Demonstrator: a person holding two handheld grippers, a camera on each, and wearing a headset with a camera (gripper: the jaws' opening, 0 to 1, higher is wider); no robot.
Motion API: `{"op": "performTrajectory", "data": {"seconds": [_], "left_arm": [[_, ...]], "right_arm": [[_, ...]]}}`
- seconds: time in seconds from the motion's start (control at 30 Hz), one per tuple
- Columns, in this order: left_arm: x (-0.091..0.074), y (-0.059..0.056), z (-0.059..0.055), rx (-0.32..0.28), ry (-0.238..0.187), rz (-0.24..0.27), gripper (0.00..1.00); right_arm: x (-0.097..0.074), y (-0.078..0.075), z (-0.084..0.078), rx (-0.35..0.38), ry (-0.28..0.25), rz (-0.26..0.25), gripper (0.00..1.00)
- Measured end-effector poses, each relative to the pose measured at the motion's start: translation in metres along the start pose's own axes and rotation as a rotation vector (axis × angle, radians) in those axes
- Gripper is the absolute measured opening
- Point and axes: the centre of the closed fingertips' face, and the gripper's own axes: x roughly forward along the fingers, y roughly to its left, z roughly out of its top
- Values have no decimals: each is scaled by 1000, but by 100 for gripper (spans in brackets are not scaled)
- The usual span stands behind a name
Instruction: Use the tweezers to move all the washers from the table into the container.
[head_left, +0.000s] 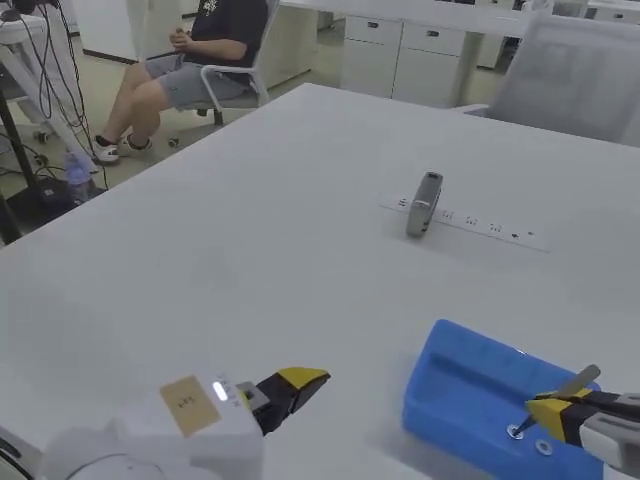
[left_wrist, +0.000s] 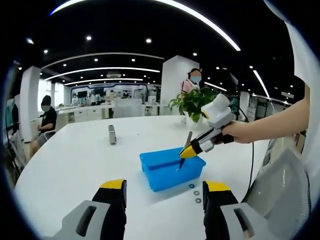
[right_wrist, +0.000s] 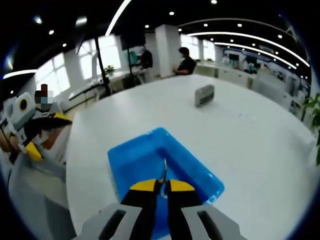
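Note:
My right gripper (head_left: 548, 408) is shut on metal tweezers (head_left: 570, 387) that point down into the blue container (head_left: 460, 385). At the tweezers' tips is a small washer (head_left: 516, 432), and another washer (head_left: 543, 447) lies beside it on the container floor. In the right gripper view the tweezers (right_wrist: 163, 175) rise from the shut right gripper (right_wrist: 162, 186) over the container (right_wrist: 145, 160). My left gripper (left_wrist: 165, 192) stands open with nothing in it, aimed at the container (left_wrist: 165, 172). Three washers (left_wrist: 196, 193) lie on the table beside the container.
A grey device (head_left: 424, 203) rests on a power strip (head_left: 480, 222) set in the white table (head_left: 250, 250). A person (head_left: 195, 50) sits on a chair at the far left. An office chair (head_left: 580, 70) stands at the table's far right.

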Motion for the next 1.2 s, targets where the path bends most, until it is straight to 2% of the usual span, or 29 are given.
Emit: {"op": "performTrajectory", "data": {"seconds": [0.13, 0.33, 0.57, 0.8, 1.0, 1.2], "left_arm": [[0, -1, -1, 1, 3, -3, 60], [1, -2, -2, 5, 10, -10, 60], [1, -4, -4, 11, 18, -18, 60], [1, -5, -4, 15, 19, -21, 59], [1, -5, -5, 15, 25, -19, 59], [1, -4, -6, 19, 29, -14, 58]], "right_arm": [[-13, 8, 8, -24, -21, 6, 4], [-35, 29, 19, -61, -53, 9, 4], [-50, 56, 22, -38, -95, 35, 4], [-40, 75, 4, -30, -60, 67, 3], [-27, 72, -17, -56, -1, 64, 3], [-18, 69, -30, -85, 34, 52, 4]]}}
